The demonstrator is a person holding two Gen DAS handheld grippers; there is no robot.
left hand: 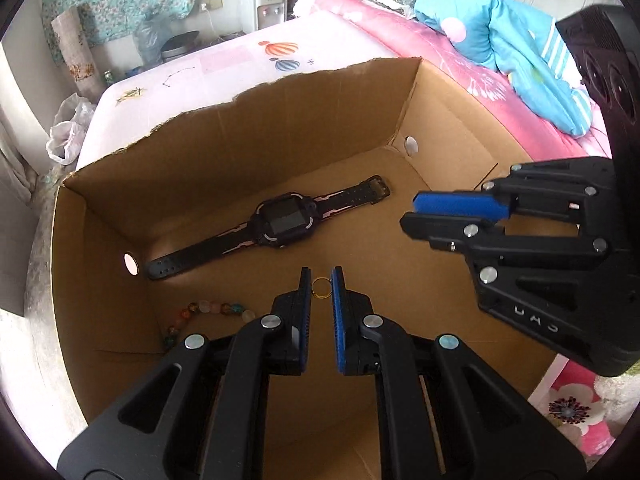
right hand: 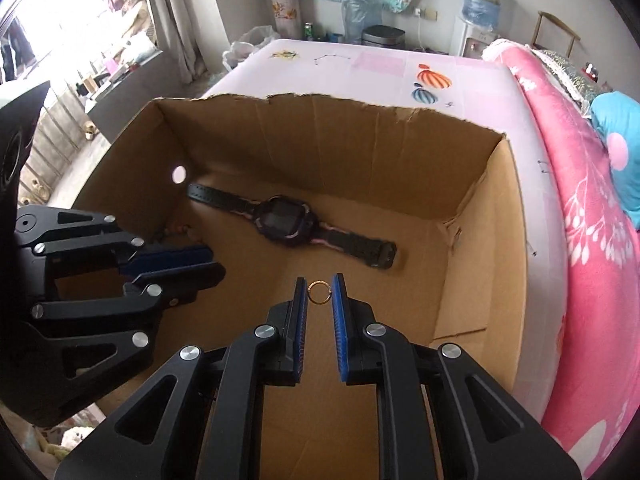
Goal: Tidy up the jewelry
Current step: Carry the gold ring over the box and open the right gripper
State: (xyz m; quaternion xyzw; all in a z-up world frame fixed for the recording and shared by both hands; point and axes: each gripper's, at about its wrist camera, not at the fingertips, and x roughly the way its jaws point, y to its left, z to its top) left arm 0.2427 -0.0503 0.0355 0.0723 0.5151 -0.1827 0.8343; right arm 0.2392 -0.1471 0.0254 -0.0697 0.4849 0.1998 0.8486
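An open cardboard box (left hand: 280,120) (right hand: 360,152) lies on a bed. Inside, a black smartwatch (left hand: 280,222) (right hand: 286,222) lies flat, and a bracelet of coloured beads (left hand: 216,308) rests in the near left corner. My left gripper (left hand: 321,286) hangs over the box floor, shut on a small gold ring (left hand: 321,280) pinched at its fingertips. My right gripper (right hand: 319,291) is over the box too, shut on a second gold ring (right hand: 319,282). Each gripper shows side-on in the other's view: the right gripper (left hand: 412,213) and the left gripper (right hand: 216,263).
The bed has a pale printed sheet (right hand: 380,64), a pink blanket (right hand: 580,200) and a blue pillow (left hand: 500,40) on the right. A water dispenser (left hand: 264,4), a bin (right hand: 384,36) and bags stand beyond the bed. The box's far wall has a torn top edge.
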